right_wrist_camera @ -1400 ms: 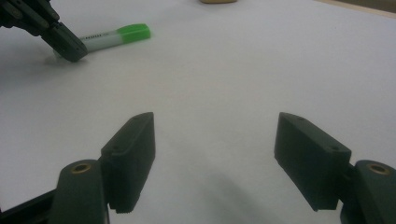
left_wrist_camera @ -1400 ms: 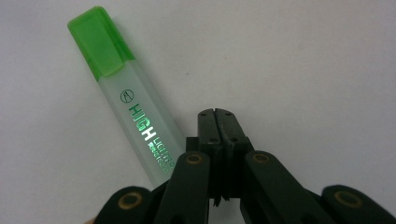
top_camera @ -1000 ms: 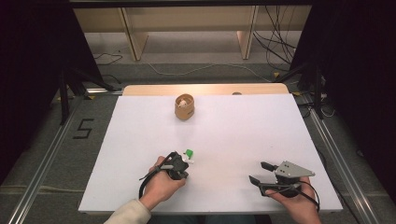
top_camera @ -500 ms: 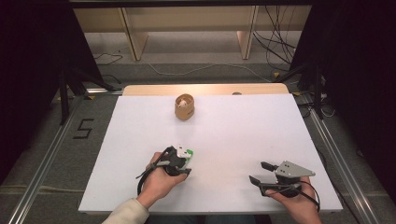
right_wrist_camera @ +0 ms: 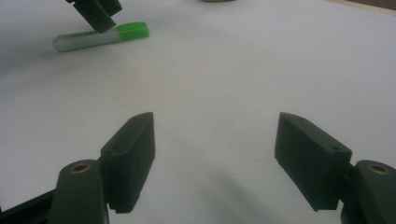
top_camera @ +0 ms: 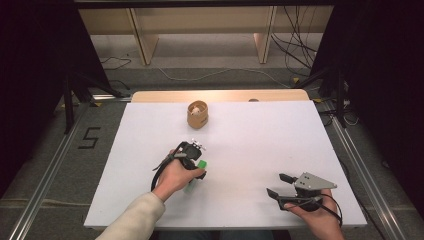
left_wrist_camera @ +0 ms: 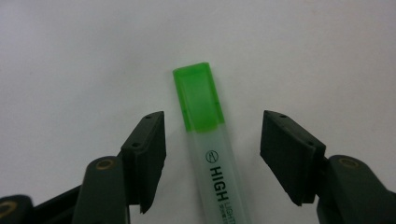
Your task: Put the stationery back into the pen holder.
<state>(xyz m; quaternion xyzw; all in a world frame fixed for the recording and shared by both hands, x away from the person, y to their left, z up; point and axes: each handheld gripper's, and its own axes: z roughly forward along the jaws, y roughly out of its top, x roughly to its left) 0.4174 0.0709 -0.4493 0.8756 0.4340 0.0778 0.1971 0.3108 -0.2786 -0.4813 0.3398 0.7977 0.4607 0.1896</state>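
At lower centre of the high view, the left gripper (top_camera: 196, 161) has just been opening; its fingers (left_wrist_camera: 147, 154) flank, without touching, a green-capped clear plastic highlighter (left_wrist_camera: 208, 140) lying on the white bench (top_camera: 260, 135). At lower right, the right gripper (top_camera: 280, 186) rests with fingers wide apart, empty.

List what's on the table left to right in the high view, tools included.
Left tool → green highlighter right beside it → wooden cup at nearly the same column, farther back → right tool.

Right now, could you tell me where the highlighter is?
The highlighter lies on the white table, between the left gripper's open jaws, in front of the cup.
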